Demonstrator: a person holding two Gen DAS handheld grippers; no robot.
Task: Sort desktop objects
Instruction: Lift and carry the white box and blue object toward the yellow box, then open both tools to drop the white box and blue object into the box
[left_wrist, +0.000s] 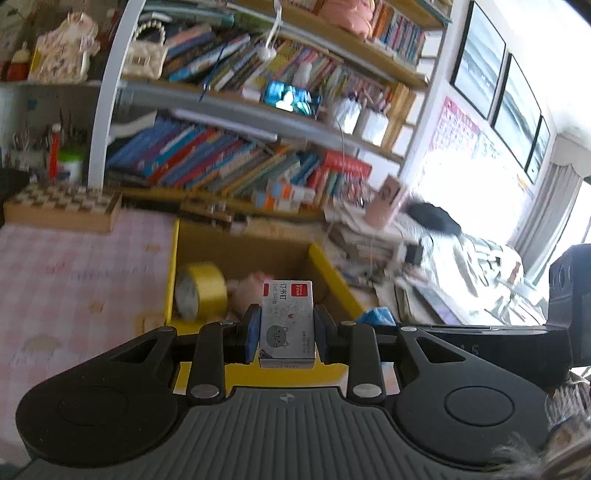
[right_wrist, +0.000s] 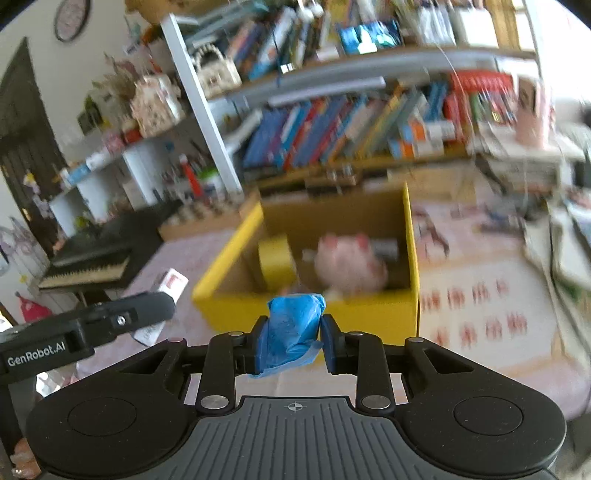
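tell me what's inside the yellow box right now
Inside the yellow box: a yellow tape roll and a pink soft toy, with something grey behind it, too blurred to name. The floor beneath them is covered.

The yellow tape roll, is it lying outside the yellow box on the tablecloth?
No. In the left wrist view the yellow tape roll stands inside the yellow box, against its left wall, next to a pink soft toy.

Left gripper (left_wrist: 287, 330) and right gripper (right_wrist: 294, 338) angled downward, jaws clamped.
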